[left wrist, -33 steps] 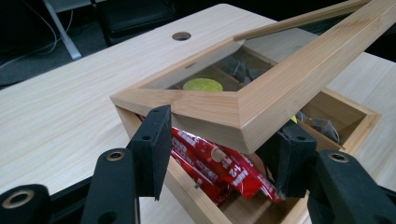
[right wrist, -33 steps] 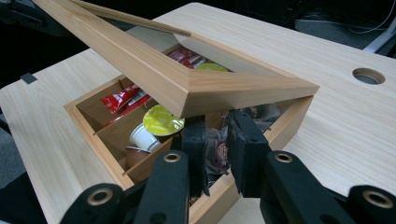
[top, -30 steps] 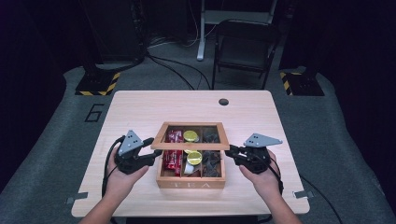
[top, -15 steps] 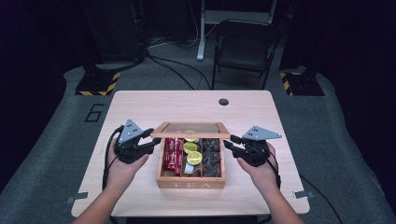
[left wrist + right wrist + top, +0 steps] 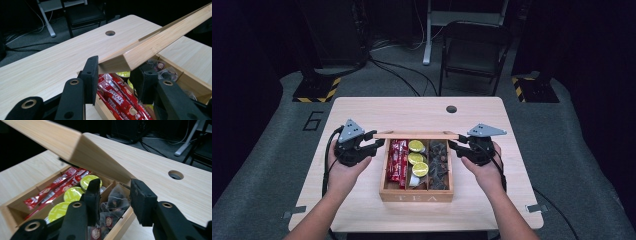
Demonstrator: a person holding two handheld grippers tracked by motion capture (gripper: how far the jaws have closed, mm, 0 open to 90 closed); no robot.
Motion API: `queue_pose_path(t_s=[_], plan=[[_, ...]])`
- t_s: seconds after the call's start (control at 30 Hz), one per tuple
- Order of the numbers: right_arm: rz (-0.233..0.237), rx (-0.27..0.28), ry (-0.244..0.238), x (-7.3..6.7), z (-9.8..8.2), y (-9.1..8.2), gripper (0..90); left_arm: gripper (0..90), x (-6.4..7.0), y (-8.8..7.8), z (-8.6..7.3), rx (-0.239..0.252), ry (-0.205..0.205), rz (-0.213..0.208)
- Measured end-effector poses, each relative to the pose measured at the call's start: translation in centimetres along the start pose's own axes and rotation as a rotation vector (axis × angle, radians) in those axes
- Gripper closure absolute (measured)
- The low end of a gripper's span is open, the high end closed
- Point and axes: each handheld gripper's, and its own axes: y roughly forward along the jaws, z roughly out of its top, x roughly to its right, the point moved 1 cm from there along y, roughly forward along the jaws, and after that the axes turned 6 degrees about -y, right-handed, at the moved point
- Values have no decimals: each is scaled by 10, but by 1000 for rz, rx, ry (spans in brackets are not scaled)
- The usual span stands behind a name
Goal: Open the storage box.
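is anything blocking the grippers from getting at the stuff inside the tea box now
Little, it seems: the lid stands raised at the box's far edge, its ends at the left gripper and right gripper. Red sachets, yellow-lidded capsules and tea bags lie uncovered.

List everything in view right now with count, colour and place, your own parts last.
tea box: one, light wood, table centre, three compartments.
lid: one, light wood, raised at the box's far edge, between both tongs.
Nescafe sticks: several, red, left compartment.
capsules: at least three, yellow-green lids, middle compartment.
tea bags: several, dark, right compartment.
table: one, light wood, round hole near far edge.
chair: one, dark, beyond the table.
left tongs: black, at lid's left end.
right tongs: black, at lid's right end.
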Motion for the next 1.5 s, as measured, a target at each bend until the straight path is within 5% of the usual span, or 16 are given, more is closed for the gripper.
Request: queue_pose_path(t_s=[0.5, 0.8, 1.13, 1.5], plan=[[-28, -6, 10, 13, 9, 20, 592, 596, -4, 5, 13, 13, -14, 18], [12, 11, 28, 25, 14, 26, 581, 593, -11, 10, 20, 42, -50, 11], [31, 16, -10, 31, 15, 32, 569, 556, -9, 16, 20, 64, -74, 28], [41, 25, 15, 35, 15, 34, 565, 533, -8, 14, 12, 80, -108, 37]])
